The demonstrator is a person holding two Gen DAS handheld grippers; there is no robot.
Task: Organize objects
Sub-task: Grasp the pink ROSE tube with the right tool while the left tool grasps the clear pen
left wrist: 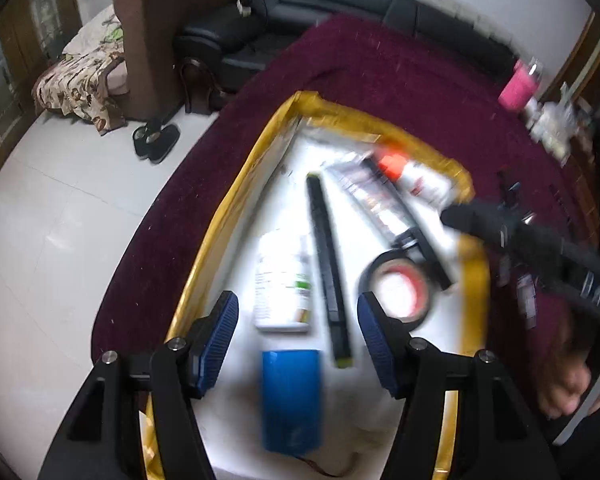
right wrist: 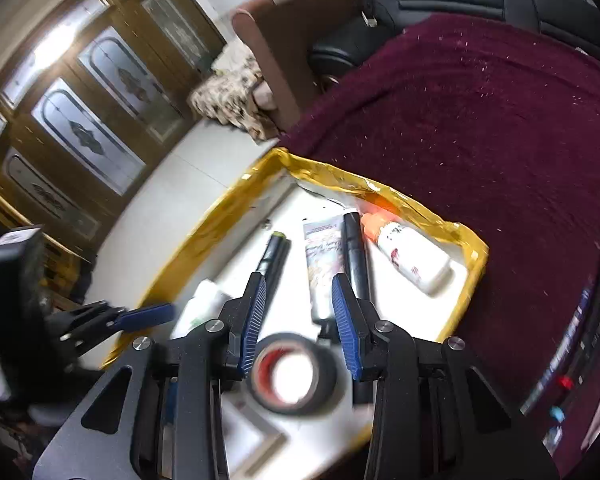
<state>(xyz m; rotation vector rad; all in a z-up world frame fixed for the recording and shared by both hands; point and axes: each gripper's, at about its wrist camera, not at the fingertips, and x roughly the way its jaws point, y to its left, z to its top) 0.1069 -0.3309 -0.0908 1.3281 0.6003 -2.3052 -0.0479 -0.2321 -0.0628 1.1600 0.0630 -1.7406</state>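
A white tray with a yellow taped rim lies on a maroon cloth. In it are a white pill bottle, a long black bar, a blue block, a black tape roll, a printed tube and an orange-capped white bottle. My left gripper is open above the pill bottle and bar. My right gripper is open, its blue pads just above the tape roll, not touching it.
The maroon-covered table drops to a white tiled floor on the left. A brown armchair, a black sofa, a pink container and clutter at the far right edge stand around.
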